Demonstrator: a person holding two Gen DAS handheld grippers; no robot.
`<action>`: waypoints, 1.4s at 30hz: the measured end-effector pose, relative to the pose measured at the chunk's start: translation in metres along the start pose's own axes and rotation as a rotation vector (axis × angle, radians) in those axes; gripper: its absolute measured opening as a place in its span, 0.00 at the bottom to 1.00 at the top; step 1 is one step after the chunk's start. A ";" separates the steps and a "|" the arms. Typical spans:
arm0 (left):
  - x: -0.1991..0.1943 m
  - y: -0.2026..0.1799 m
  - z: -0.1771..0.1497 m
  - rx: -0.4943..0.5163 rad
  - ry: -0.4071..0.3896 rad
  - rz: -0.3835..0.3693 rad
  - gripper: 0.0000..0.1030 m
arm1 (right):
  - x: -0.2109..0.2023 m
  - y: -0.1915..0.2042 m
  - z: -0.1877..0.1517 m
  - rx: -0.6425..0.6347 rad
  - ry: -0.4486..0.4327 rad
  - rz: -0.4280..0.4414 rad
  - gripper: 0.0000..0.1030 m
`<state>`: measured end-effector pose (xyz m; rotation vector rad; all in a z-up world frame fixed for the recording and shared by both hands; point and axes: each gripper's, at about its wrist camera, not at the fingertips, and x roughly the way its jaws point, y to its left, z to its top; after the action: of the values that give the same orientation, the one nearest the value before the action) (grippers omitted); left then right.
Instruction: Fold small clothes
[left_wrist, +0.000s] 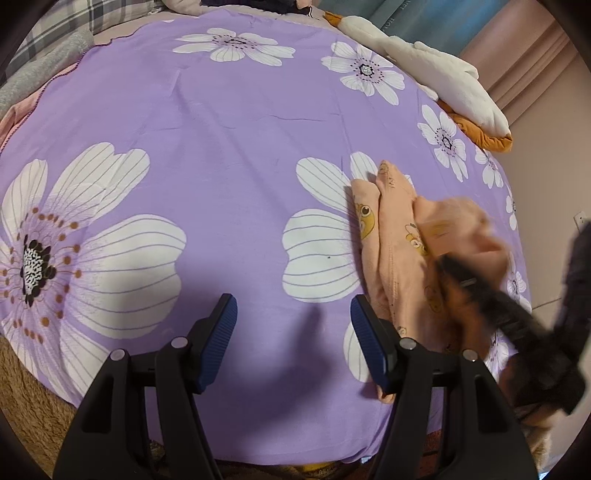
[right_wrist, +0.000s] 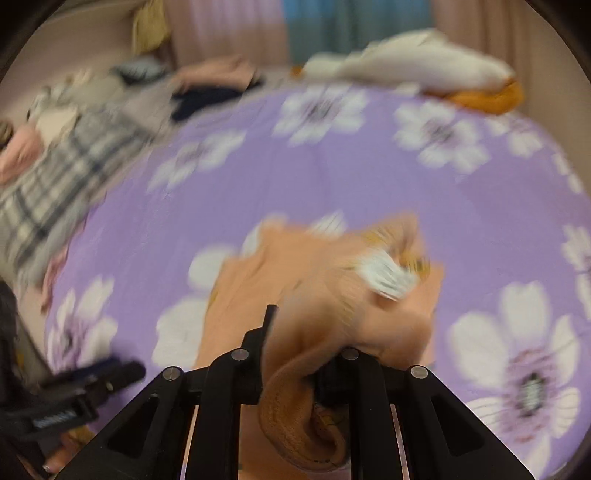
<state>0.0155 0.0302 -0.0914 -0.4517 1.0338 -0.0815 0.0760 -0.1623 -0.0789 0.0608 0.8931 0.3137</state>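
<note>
Right gripper (right_wrist: 295, 369) fingers clamp the peach garment (left_wrist: 395, 258) — left gripper (left_wrist: 293, 343) spread wide, just beside it.

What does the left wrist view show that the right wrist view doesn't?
Left wrist only: the left gripper open and empty over the bedsheet, and the garment's spread part lying flat.

Right wrist only: the right gripper shut on the garment's ribbed edge, and a white label on the lifted cloth.

Both: the peach garment, the purple floral bedsheet, and the white plush at the far edge.
</note>
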 end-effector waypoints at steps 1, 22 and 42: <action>0.000 0.001 -0.001 0.002 0.003 0.006 0.63 | 0.006 0.002 -0.003 0.002 0.022 0.004 0.17; -0.008 -0.051 0.009 0.095 0.005 -0.088 0.66 | -0.056 -0.064 -0.012 0.252 -0.090 0.132 0.64; 0.027 -0.127 0.024 0.288 -0.004 -0.122 0.40 | -0.048 -0.108 -0.030 0.365 -0.053 -0.033 0.64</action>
<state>0.0677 -0.0845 -0.0523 -0.2520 0.9716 -0.3341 0.0515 -0.2813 -0.0810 0.3893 0.8894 0.1149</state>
